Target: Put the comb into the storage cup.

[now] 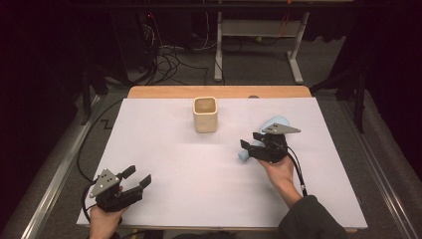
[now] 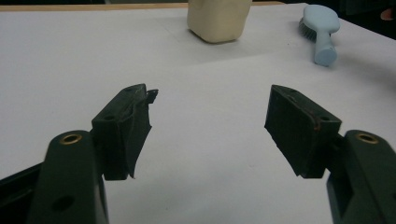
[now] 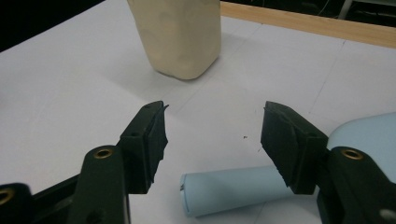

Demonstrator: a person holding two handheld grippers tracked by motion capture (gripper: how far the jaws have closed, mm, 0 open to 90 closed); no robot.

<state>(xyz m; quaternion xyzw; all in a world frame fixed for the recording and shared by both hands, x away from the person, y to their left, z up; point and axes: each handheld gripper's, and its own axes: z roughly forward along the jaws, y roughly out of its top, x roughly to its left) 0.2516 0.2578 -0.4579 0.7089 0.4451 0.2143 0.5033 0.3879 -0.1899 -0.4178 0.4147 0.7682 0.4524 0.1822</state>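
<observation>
Right of centre in the high view, the right gripper (image 1: pixel 254 144) hovers over the blue brush (image 1: pixel 247 155), its jaws spread above the handle, not pinching. Lower left, the left gripper (image 1: pixel 138 177) rests released. Only the left gripper view shows the bristles beside the cream cup (image 2: pixel 218 18).

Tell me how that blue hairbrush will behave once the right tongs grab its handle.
The blue hairbrush looks like rigid plastic, so it probably won't flop. Its rounded, smooth handle may slip or twist between the pads of the right tongs. The wider head likely makes it head-heavy, so it may droop when lifted.
</observation>
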